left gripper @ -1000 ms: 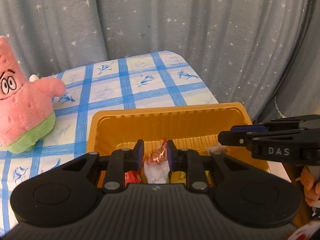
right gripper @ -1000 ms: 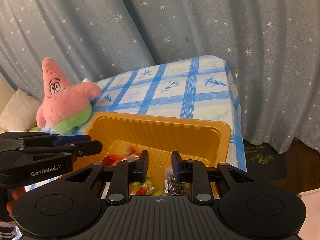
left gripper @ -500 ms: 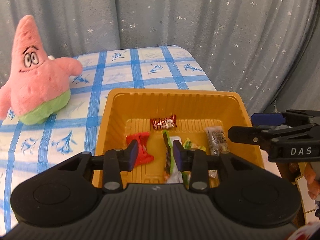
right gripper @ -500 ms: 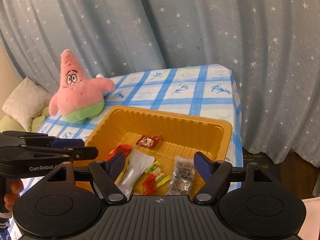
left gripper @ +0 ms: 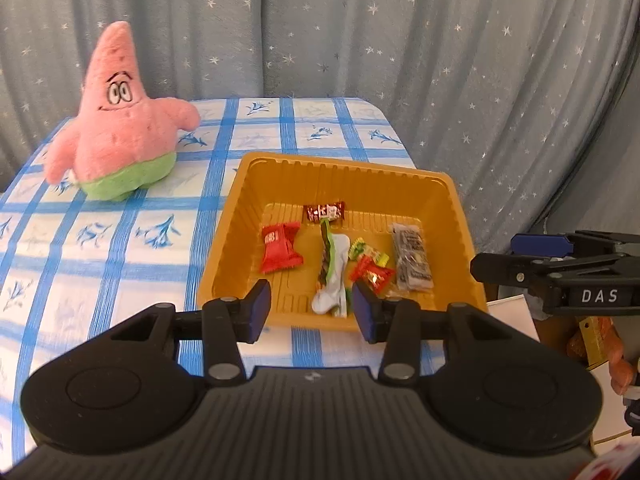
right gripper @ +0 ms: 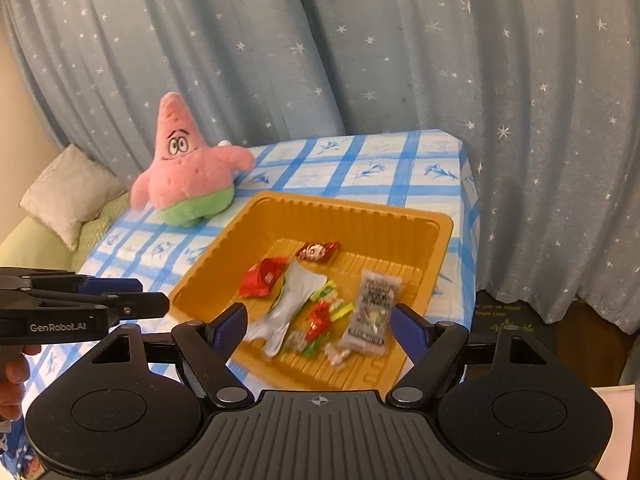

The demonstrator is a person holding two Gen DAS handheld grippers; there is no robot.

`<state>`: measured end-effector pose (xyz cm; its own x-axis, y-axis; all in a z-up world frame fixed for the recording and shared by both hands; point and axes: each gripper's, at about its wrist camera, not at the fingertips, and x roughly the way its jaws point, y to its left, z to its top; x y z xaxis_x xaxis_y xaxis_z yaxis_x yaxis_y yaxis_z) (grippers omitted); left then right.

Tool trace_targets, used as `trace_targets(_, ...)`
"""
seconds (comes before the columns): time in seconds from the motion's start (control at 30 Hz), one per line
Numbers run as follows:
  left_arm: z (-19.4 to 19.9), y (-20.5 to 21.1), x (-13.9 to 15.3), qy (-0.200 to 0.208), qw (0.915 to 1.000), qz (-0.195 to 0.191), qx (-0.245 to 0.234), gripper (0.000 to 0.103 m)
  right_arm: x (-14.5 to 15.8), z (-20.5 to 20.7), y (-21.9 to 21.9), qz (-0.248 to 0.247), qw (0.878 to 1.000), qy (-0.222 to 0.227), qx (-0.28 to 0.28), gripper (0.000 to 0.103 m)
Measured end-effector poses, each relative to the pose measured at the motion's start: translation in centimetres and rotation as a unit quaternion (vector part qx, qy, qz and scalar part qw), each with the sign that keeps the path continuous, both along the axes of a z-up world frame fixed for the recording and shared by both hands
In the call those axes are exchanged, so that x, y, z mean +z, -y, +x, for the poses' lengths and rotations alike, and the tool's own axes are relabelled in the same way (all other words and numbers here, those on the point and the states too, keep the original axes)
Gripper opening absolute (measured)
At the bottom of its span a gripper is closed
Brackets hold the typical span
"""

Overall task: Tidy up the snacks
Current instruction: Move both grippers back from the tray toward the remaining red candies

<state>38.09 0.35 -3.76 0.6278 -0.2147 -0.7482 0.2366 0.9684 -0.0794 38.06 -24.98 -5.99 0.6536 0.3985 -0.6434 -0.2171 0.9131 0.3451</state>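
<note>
Jaws on both our grippers are opening and pinch nothing: the left gripper (left gripper: 310, 310) is moderately spread, the right gripper (right gripper: 320, 330) wide, both hanging at the near rim of the ribbed orange plastic tray (left gripper: 436, 184). Inside lie the snacks: a white-and-green pouch (left gripper: 332, 266), a red wrapped candy (left gripper: 279, 247), small red and yellow sweets (left gripper: 370, 266), a clear grey sachet (left gripper: 412, 258) and a dark red bar (left gripper: 325, 212) farthest back. We judge the loading step finished; next we need any remaining snack or a tidier layout. Beyond, the blue-checked cloth surface (left gripper: 120, 240) carries a pink star plush toy (left gripper: 120, 128), backed by a star-printed grey-blue curtain (left gripper: 400, 40).
</note>
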Motion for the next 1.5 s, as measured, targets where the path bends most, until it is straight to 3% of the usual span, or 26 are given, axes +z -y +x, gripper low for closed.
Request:
trace_targets(0.37, -7.1, -1.4, 1.7, 0.008, 0.9991, -0.006, 0.041, 0.045, 1.4, -5.8, -0.4, -0.004, 0.999, 0.003, 0.032, 0.079)
trace_targets(0.73, -13.0, -2.6, 0.8, -0.005, 0.9965, 0.005, 0.083, 0.046, 1.4, -10.1, -1.5, -0.014, 0.997, -0.005, 0.076, 0.079)
trace_targets(1.5, -19.8, -3.5, -2.5, -0.044, 0.9894, -0.002, 0.138, 0.046, -1.4, -14.2, -4.4, -0.032, 0.987, -0.041, 0.152, 0.079)
